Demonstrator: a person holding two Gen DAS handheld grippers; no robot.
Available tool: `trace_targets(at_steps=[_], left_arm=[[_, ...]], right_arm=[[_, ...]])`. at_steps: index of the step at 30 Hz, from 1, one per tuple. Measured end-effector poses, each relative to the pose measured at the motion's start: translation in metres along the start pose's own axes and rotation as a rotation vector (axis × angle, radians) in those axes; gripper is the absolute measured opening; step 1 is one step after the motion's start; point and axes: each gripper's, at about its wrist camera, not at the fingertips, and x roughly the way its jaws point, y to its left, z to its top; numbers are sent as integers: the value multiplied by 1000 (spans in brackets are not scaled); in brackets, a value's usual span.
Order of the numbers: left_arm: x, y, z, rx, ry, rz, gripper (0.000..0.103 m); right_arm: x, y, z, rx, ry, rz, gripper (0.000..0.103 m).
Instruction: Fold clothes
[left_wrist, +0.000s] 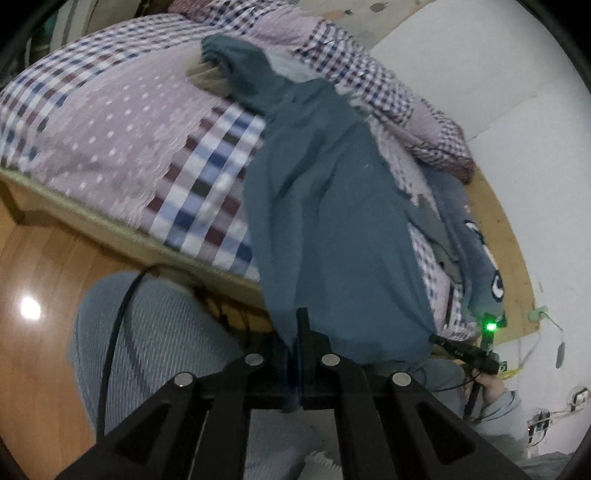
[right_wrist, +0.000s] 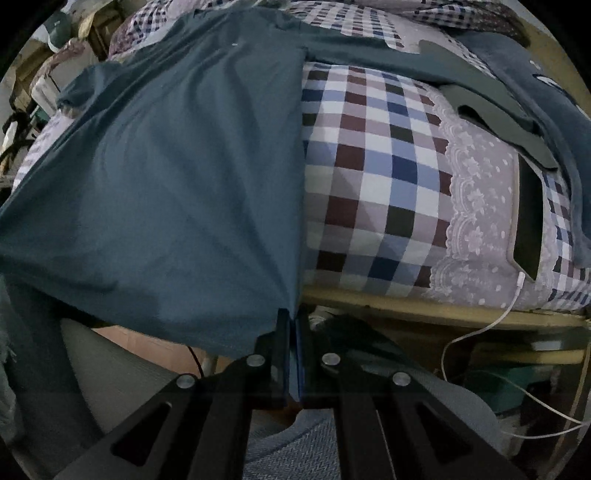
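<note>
Off the checked bed (right_wrist: 373, 177) edge, teal shirt (right_wrist: 177, 166) hem stretched, L gripper (left_wrist: 300, 354) clamped on hem, R gripper (right_wrist: 291, 354) pinching its corner.

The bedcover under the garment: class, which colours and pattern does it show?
The bedcover is checked in white, blue and maroon, with dotted lilac lace-edged panels; the right wrist view shows it best.

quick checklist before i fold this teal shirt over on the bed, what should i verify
1. Left gripper shut on the hem of the teal cotton shirt: ok.
2. Right gripper shut on the hem's other corner: ok.
3. Hem taut between the grips: cannot tell.
4. Shirt body flat on the checked bedspread: not ok, creased.
5. Far sleeve laid flat: not ok, bunched.
6. Bed clear nearby: not ok, dark phone and grey printed garment lie close.
</note>
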Motion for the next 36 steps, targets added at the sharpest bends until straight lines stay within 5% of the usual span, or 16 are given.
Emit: trace_targets(at_steps=[6,8,10,15,16,26,30,36], left_arm=[[-33,14,3,-62,-72,46,16],[-53,20,6,-92,-137,36,40],[-77,26,12,-123,-217,21,48],[-134,26,35,-129,-431,47,63],[-145,27,40,-127,-477,51,66],[-244,15,109,-102,-890,113,72],[-283,12,126,-108,-1049,174,72],[-328,26,131,-175,-1244,284,75]], right_arm=[[0,3,-3,22,8,-54,3],[-1,4,-3,36,10,-88,3],[-8,2,-3,60,-6,-107,5],[-39,3,14,83,-130,-84,42],[-46,5,20,81,-163,-73,42],[-106,62,59,28,-431,80,55],[-109,78,71,8,-458,131,69],[-91,94,85,-36,-434,159,69]])
